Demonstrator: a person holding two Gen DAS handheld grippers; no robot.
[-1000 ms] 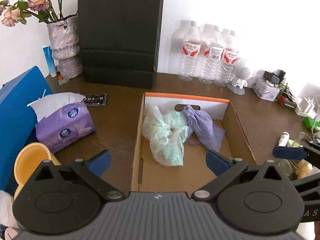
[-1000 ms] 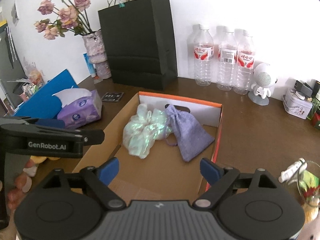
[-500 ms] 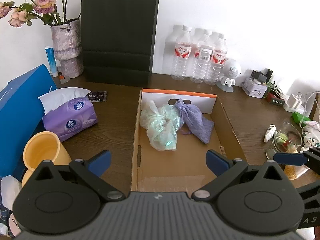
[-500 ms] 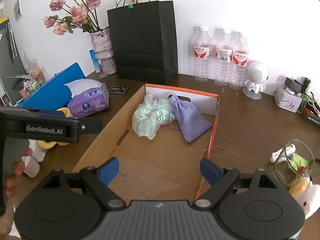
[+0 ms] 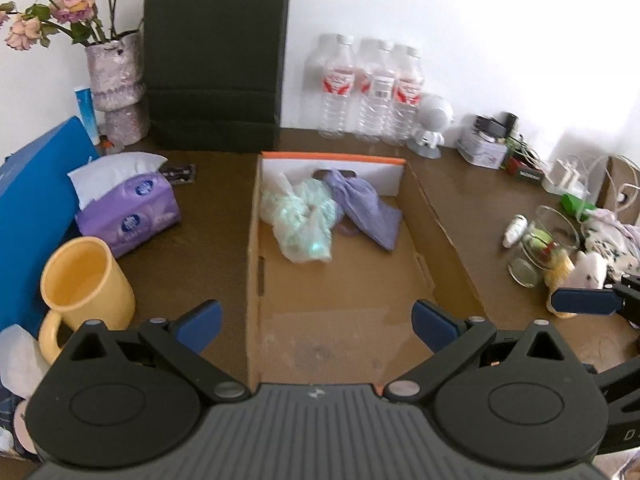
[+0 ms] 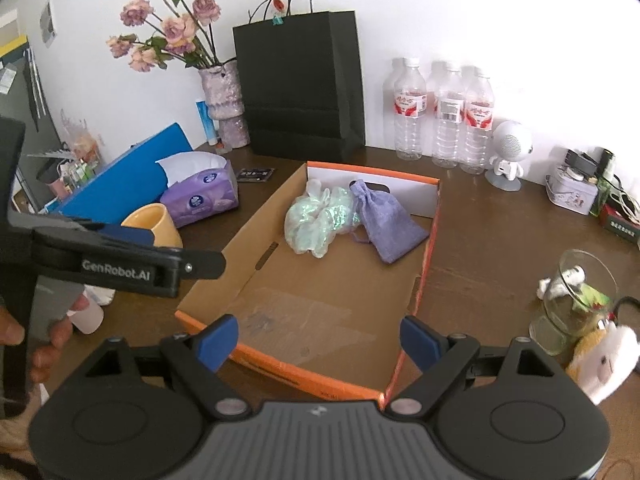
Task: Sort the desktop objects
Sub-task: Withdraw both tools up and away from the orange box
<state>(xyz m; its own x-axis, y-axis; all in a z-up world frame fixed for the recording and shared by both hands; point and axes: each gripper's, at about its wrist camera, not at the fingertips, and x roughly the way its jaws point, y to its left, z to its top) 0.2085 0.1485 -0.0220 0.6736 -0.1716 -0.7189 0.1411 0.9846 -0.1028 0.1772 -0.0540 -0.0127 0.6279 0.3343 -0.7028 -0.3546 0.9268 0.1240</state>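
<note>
An open cardboard box (image 5: 440,232) with an orange rim lies on the brown desk; it also shows in the right wrist view (image 6: 224,264). Inside at the far end lie a pale green crinkled bag (image 5: 300,220) (image 6: 316,224) and a purple drawstring pouch (image 5: 364,204) (image 6: 388,220). My left gripper (image 5: 316,320) is open and empty above the box's near end. My right gripper (image 6: 320,338) is open and empty over the box's near right corner. The left gripper's side (image 6: 120,268) shows at the left of the right wrist view.
A yellow mug (image 5: 84,284), purple tissue pack (image 5: 128,212) and blue folder (image 5: 28,216) stand left. A black paper bag (image 5: 216,64), flower vase (image 5: 118,88) and water bottles (image 5: 372,92) line the wall. A glass jar (image 6: 576,300), white plush toy (image 6: 604,364) and small white bottle (image 5: 514,230) lie right.
Both grippers have pulled back and risen; the box now looks smaller and the mug, jar and plush toy have come into view. Both stay open and empty.
</note>
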